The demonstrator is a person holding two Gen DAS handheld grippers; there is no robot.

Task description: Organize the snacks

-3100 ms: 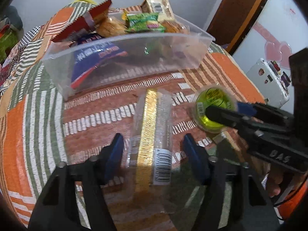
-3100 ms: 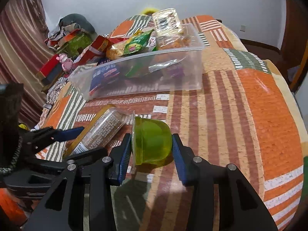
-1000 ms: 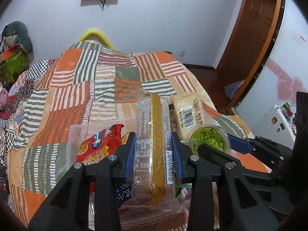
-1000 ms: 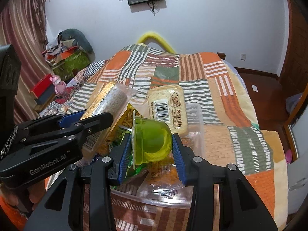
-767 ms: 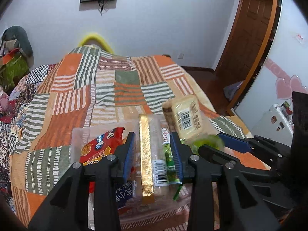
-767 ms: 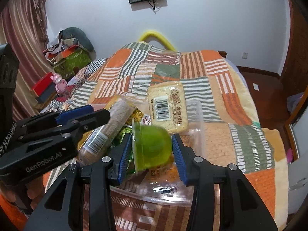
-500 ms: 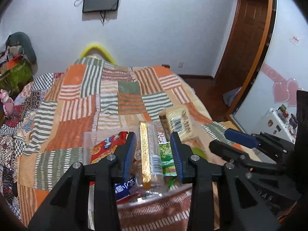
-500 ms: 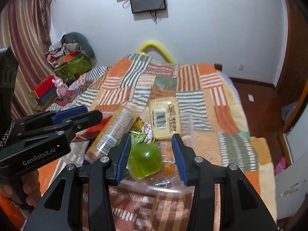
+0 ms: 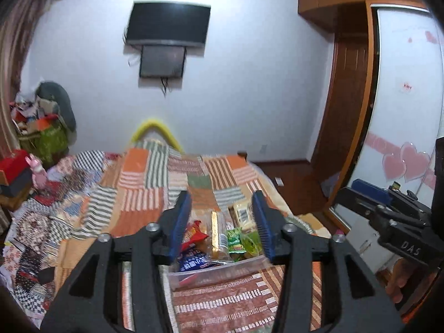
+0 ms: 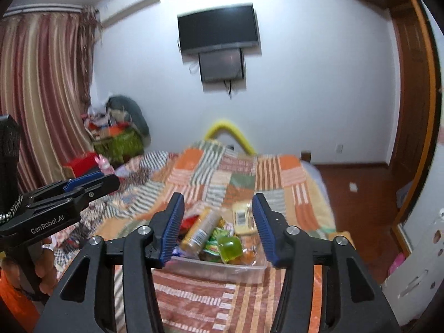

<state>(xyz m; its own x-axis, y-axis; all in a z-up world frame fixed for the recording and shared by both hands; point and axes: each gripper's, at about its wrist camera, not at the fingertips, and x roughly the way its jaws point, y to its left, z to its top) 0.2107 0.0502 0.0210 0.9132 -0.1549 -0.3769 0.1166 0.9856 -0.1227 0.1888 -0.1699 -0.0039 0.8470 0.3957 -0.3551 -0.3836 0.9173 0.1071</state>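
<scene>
The snacks sit together in the clear plastic bin [image 10: 222, 270] on the patchwork bedspread [image 9: 138, 194]: the gold-striped cracker pack [image 9: 216, 234] beside the green jelly cup [image 10: 229, 247]. The left gripper [image 9: 222, 216] and right gripper [image 10: 217, 216] hover above, jaws spread, holding nothing.

A bin [image 9: 222, 273] sits on the near end of the bed [image 9: 144, 194], and the snacks lie inside it. In the left wrist view a long packet [image 9: 215, 234] lies in the middle of the bin, with a bag [image 9: 193, 234] to its left and a wrapped cake [image 9: 244, 216] at the far right. In the right wrist view a jelly cup [image 10: 229, 245] rests near the bin's front wall, right of the long packet. A television [image 10: 219, 29] hangs on the wall beyond the bed.
</scene>
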